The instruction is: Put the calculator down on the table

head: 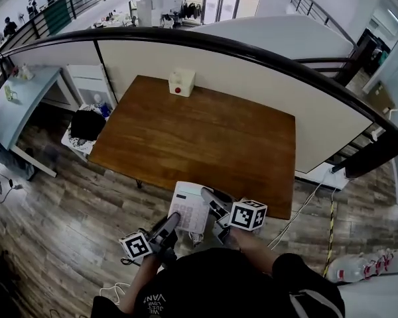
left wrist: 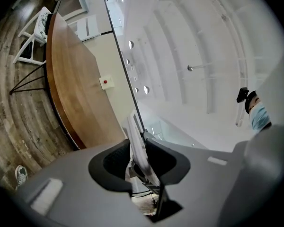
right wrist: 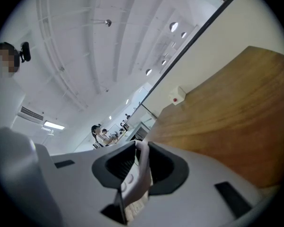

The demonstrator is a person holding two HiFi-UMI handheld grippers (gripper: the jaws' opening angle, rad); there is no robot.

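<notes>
A white calculator (head: pixel 189 207) hangs just above the front edge of the brown wooden table (head: pixel 199 134), keys facing up. My left gripper (head: pixel 173 220) is shut on its near left edge, my right gripper (head: pixel 210 199) on its near right edge. In the left gripper view the calculator (left wrist: pixel 135 131) stands edge-on, pinched between the dark pads (left wrist: pixel 114 160) of the left gripper (left wrist: pixel 139 151). The right gripper view shows the calculator (right wrist: pixel 135 188) likewise clamped in the right gripper (right wrist: pixel 140 163), with the tabletop (right wrist: pixel 236 126) stretching ahead.
A small white box with a red button (head: pixel 181 82) sits at the table's far edge against a cream partition (head: pixel 252 78). A black railing (head: pixel 265 52) arcs over it. A chair with a black item (head: pixel 86 126) stands left of the table. Cables (head: pixel 312 204) lie on the wood floor.
</notes>
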